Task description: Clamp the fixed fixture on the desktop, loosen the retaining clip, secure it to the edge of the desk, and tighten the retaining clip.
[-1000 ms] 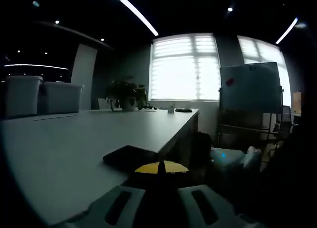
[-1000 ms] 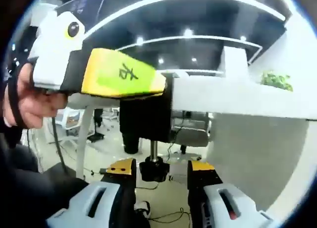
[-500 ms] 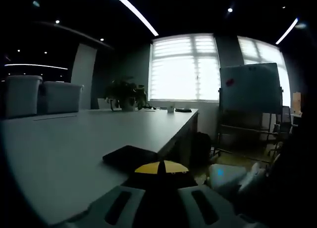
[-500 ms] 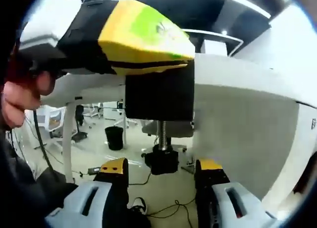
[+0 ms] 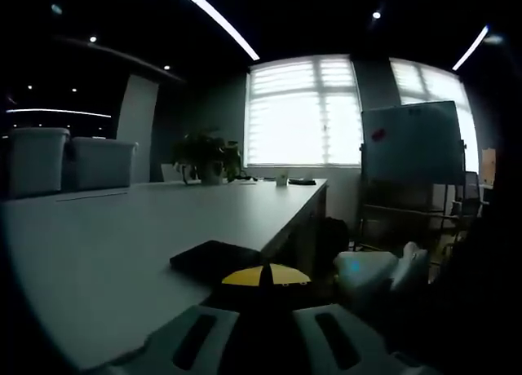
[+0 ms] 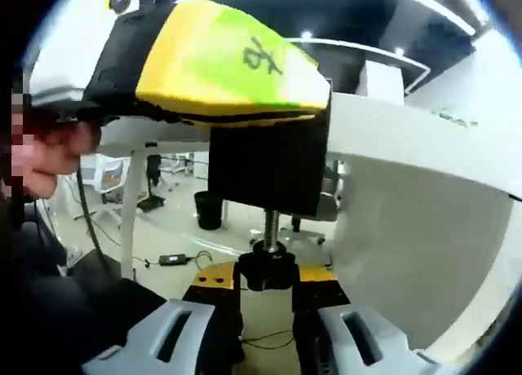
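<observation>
Fixture: black clamp body [image 6: 269,167] sits on the edge of the white counter [image 6: 408,147], hanging below the counter's lip in the right gripper view; its flat black top [image 5: 214,257] lies on the counter [image 5: 122,228] near the edge in the left gripper view.
Retaining clip: threaded screw with a black knob [image 6: 266,271] points down from the fixture.
Right claw [image 6: 265,279]: jaws closed in on the knob from both sides.
Left claw [image 5: 265,275]: jaws together on the fixture's top; yellow tips touching.
Other gripper: the left claw's yellow-green body [image 6: 228,69] lies over the fixture, held by a hand [image 6: 49,159].
Background: storage bins [image 5: 65,159], plant [image 5: 208,155], whiteboard [image 5: 412,143].
</observation>
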`<action>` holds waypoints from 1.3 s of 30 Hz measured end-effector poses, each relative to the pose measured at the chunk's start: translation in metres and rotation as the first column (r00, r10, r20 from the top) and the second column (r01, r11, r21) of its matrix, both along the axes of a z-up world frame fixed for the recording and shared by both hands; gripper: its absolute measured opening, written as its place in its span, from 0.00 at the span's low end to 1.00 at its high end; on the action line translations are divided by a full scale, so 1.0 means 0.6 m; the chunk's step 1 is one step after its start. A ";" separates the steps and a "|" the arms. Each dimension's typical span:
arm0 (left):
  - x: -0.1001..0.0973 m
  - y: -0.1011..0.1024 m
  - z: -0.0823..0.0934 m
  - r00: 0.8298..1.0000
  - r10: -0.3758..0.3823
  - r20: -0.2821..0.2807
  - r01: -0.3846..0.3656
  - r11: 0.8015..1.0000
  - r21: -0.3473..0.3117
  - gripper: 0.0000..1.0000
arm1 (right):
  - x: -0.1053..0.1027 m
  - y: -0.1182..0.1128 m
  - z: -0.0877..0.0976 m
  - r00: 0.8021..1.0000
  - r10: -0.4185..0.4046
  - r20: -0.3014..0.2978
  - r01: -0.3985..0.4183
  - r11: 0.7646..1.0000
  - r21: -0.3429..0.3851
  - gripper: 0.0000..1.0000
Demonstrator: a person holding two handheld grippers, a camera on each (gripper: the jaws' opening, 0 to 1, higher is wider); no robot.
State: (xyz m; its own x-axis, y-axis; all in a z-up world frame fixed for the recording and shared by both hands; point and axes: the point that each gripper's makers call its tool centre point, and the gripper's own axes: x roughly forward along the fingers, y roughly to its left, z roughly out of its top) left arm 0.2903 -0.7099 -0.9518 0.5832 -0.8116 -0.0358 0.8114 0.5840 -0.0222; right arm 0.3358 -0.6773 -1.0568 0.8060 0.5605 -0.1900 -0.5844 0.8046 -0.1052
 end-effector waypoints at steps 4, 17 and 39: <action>0.001 -0.001 0.000 1.000 0.010 -0.001 -0.010 1.000 0.006 0.01 | -0.004 0.008 -0.002 0.979 0.199 -0.045 -0.197 0.980 0.031 0.22; 0.005 0.001 -0.002 1.000 0.002 -0.013 -0.002 1.000 0.005 0.01 | -0.024 0.017 -0.007 0.836 0.537 -0.112 -0.534 0.843 0.062 0.23; -0.004 0.000 -0.001 1.000 -0.010 -0.007 0.010 1.000 0.000 0.01 | -0.028 0.019 -0.039 0.993 -0.117 0.006 0.117 0.991 0.058 0.37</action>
State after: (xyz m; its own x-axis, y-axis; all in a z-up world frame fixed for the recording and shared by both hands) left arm 0.2880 -0.7099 -0.9525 0.5749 -0.8172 -0.0404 0.8169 0.5761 -0.0279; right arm 0.3189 -0.6656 -1.0799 0.8683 0.4720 -0.1527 -0.4851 0.8723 -0.0616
